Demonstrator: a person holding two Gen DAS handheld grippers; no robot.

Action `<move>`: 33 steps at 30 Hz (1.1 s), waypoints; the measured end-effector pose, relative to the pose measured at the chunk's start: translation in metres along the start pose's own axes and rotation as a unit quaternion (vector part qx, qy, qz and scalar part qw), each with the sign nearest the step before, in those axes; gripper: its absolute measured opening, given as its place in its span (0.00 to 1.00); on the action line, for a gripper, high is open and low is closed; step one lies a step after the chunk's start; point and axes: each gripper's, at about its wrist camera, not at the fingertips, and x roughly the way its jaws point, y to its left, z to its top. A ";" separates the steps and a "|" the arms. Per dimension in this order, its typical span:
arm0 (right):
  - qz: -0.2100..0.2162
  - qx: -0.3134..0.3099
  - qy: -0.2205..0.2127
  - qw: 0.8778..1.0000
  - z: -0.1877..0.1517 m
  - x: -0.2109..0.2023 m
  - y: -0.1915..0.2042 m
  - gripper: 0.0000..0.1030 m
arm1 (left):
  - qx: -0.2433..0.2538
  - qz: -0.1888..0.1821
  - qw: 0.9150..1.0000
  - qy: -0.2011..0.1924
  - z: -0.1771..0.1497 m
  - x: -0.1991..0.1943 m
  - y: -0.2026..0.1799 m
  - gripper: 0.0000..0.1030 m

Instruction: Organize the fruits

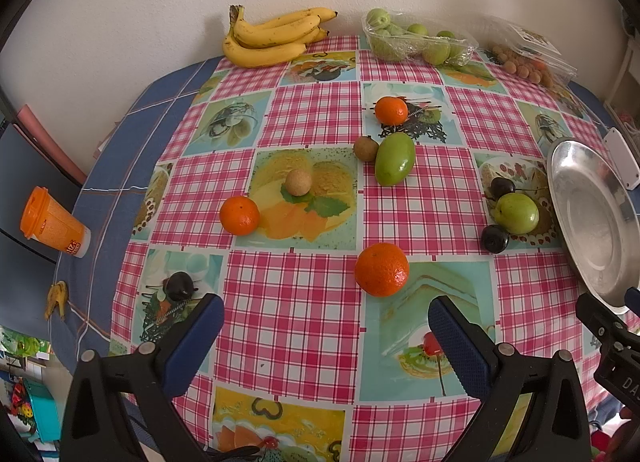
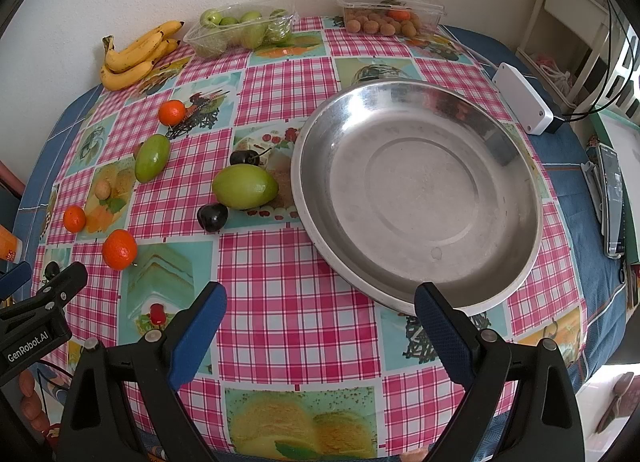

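Loose fruit lies on the checked tablecloth: three oranges (image 1: pixel 382 270) (image 1: pixel 239 215) (image 1: pixel 391 110), two green fruits (image 1: pixel 395 159) (image 1: pixel 516 213), dark cherries (image 1: pixel 494 238) (image 1: pixel 502 186) (image 1: pixel 179 285), a brown kiwi-like fruit (image 1: pixel 365 148) and a tan ball (image 1: pixel 298 182). An empty steel plate (image 2: pixel 416 197) sits at the right. My left gripper (image 1: pixel 326 326) is open and empty, just short of the nearest orange. My right gripper (image 2: pixel 320 318) is open and empty at the plate's near rim. The green fruit (image 2: pixel 245 186) lies left of the plate.
Bananas (image 1: pixel 276 37), a clear tray of green fruit (image 1: pixel 416 39) and a clear box of small brown fruit (image 1: pixel 524 57) stand along the back wall. An orange cup (image 1: pixel 52 223) lies at the left table edge. A white box (image 2: pixel 522 97) and a phone (image 2: pixel 612 197) lie right of the plate.
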 end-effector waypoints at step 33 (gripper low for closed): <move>0.047 -0.027 -0.001 0.999 0.012 0.002 0.028 0.92 | -0.011 -0.065 0.997 -0.036 0.012 -0.008 0.036 1.00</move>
